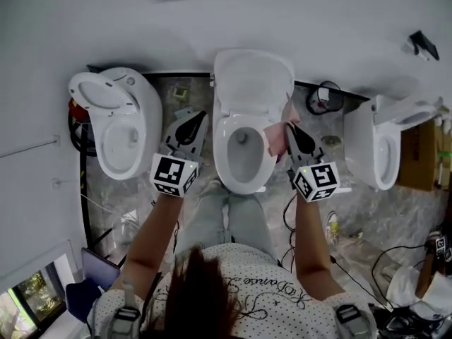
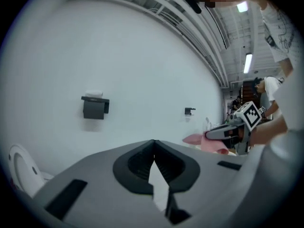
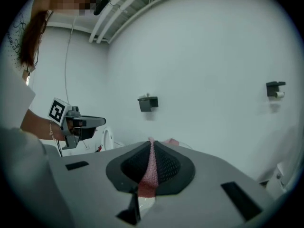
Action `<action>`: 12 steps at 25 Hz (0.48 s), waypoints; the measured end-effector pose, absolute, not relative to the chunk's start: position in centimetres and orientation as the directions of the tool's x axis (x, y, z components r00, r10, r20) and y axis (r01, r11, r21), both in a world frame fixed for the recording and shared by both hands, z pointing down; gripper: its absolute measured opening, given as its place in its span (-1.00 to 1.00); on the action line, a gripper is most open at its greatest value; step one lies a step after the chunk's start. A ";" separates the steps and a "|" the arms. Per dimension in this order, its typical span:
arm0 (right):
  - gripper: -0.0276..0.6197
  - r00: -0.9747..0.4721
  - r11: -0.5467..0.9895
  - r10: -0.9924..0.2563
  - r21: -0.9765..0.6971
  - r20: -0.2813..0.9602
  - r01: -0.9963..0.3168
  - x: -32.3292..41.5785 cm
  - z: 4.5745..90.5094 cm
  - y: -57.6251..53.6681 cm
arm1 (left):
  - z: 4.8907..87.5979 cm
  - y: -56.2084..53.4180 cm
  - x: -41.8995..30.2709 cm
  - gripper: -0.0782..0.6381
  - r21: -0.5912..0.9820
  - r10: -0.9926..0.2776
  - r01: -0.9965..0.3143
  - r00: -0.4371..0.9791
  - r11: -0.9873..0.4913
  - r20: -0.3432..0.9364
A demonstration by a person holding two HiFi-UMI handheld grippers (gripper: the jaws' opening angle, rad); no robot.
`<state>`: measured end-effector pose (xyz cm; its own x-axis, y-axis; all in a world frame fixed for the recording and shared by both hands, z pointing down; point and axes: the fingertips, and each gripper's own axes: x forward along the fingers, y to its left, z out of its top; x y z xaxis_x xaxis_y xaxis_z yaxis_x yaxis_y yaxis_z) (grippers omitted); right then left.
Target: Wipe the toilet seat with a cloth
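Observation:
The middle toilet (image 1: 244, 150) stands with its lid (image 1: 253, 83) raised against the wall and the seat ring down over the bowl. A pink cloth (image 1: 275, 141) lies against the right side of the seat, and my right gripper (image 1: 288, 128) is shut on it. In the right gripper view the cloth (image 3: 151, 164) runs as a thin pink strip between the closed jaws. My left gripper (image 1: 200, 116) hovers beside the seat's left edge, shut and holding nothing, its tips meeting (image 2: 153, 144). The left gripper view also shows the right gripper (image 2: 233, 129) with the cloth (image 2: 202, 139).
A second toilet (image 1: 116, 122) stands at the left and a third (image 1: 385, 147) at the right. Cables and small items lie on the marble floor (image 1: 339, 217). A paper holder (image 2: 95, 107) hangs on the white wall. The person's legs (image 1: 226, 221) stand right before the middle bowl.

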<state>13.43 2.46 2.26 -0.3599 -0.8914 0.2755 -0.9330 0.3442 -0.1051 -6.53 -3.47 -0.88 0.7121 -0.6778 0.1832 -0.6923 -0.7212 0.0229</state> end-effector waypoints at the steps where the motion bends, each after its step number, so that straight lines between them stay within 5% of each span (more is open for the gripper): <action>1: -0.84 -0.360 0.347 -0.898 -0.097 0.253 -0.933 13.4 0.8 2.7 | -1.7 -3.3 -6.4 -0.78 0.002 -0.679 -0.689 0.714 -0.724 0.174; 12: -0.84 -0.327 0.330 -0.944 0.061 0.051 -0.942 12.9 -11.0 6.2 | -9.7 -0.4 -6.3 -0.78 -0.027 -0.687 -0.686 0.726 -0.727 0.042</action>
<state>12.86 6.15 -10.96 -0.3270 -0.9437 0.0508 -0.9421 0.3297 0.0615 -6.28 -0.43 -9.67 0.7255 -0.6870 0.0416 -0.6865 -0.7266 -0.0273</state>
